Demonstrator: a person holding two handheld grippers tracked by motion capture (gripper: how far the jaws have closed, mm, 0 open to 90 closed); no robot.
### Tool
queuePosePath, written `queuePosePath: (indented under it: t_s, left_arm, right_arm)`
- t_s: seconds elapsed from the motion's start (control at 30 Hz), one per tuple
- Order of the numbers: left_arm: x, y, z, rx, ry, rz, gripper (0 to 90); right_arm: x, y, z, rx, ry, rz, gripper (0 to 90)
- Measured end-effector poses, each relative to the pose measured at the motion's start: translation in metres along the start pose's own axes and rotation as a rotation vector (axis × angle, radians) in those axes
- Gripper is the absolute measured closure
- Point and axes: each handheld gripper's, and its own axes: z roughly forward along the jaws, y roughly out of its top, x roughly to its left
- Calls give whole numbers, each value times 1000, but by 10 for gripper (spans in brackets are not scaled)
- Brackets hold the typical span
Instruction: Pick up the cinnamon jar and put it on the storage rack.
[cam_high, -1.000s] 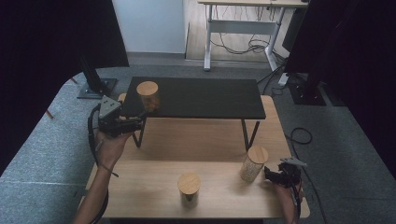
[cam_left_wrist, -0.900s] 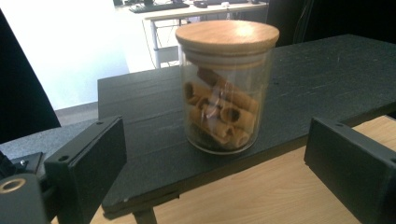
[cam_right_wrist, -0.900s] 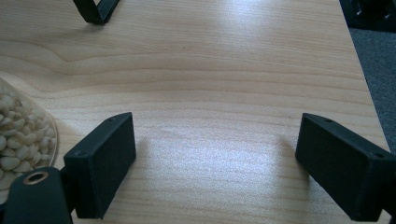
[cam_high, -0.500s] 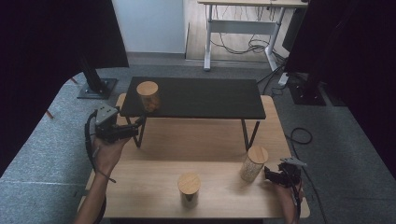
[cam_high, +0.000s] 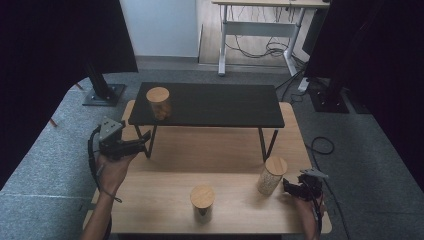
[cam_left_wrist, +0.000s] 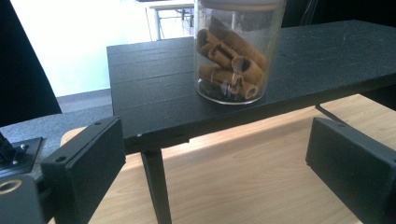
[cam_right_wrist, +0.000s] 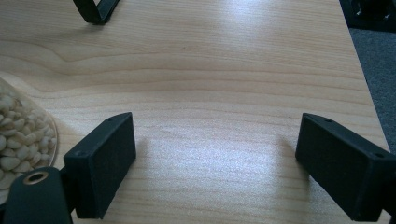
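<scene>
- The left gripper (cam_high: 145, 141) is hovering off the shelf's (cam_high: 220, 105) near-left corner, jaws standing wide apart and gripping nothing.
- In the left gripper view, the cinnamon jar (cam_left_wrist: 236, 49) is sitting at about 12 o'clock from the jaws, well beyond their tips and not between them; the shelf's edge and one black leg (cam_left_wrist: 158, 186) are lying between jaws and jar.
- The jar is standing upright on the shelf's left end, at about 1 o'clock from the left gripper in the high view (cam_high: 158, 102).
- The right gripper (cam_high: 289, 187) is resting low at the table's (cam_high: 160, 185) near-right corner, jaws spread wide over bare wood and clasping nothing.
- A jar of pale nuts (cam_high: 271, 175) is standing just beside it at about 10 o'clock, outside the jaws; the right gripper view is catching its wall (cam_right_wrist: 18, 135) at the left edge.
- A third jar (cam_high: 202, 202) is standing at the table's near middle, well apart from both grippers.
</scene>
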Motion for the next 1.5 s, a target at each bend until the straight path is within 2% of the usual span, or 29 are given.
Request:
queuePosePath:
  t_s: [1.5]
  left_arm:
    - [3,-49,-21,12,-2,-20,36]
  right_arm:
    - [0,0,0,1,0,0,119]
